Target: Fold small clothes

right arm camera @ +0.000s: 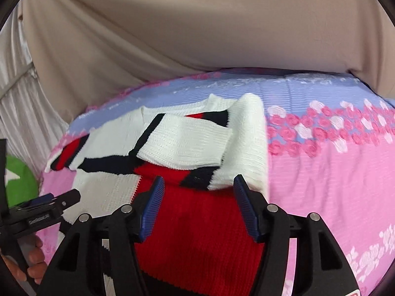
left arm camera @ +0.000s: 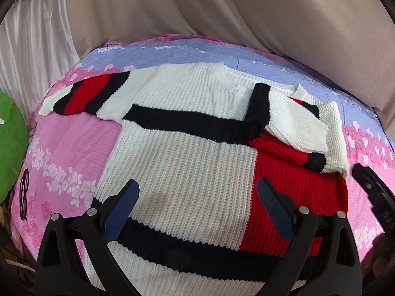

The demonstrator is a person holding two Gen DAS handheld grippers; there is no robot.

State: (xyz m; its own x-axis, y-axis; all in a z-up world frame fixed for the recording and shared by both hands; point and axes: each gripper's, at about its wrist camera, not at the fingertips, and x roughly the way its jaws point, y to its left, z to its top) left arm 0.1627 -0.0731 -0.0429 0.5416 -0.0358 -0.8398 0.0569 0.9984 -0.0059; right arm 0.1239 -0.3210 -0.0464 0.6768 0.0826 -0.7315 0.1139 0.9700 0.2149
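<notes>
Knitted sweater (left arm camera: pixel 187 162), white with black bands and red blocks, spread flat and face up on bed (left arm camera: pixel 74 148), hem nearest both cameras, neckline toward far edge. Laid flat presumably so that sleeves can be turned in one at a time. Right sleeve (right arm camera: pixel 187 145) already folded inward across chest and resting on red panel, cuff lying loosely, not squared. Left sleeve (left arm camera: pixel 81 96) extended outward over pink floral sheet, not yet folded.

Left gripper (left arm camera: pixel 197 209) poised over lower body of garment, fingers (left arm camera: pixel 123 209) spread wide, nothing pinched. Contact with knit not determinable. Right gripper (right arm camera: pixel 198 204) poised over red panel just below folded sleeve, fingers (right arm camera: pixel 246 204) likewise spread, holding nothing. Judged as release posture following sleeve placement, or readiness for next pinch.

Next step, in judgement: left sleeve to be brought inward to match. Thick knit likely to hold a fold without slipping.

Green cushion (left arm camera: pixel 9 148) at left edge of bed, well apart from garment. Beige curtain (left arm camera: pixel 222 12) behind.
</notes>
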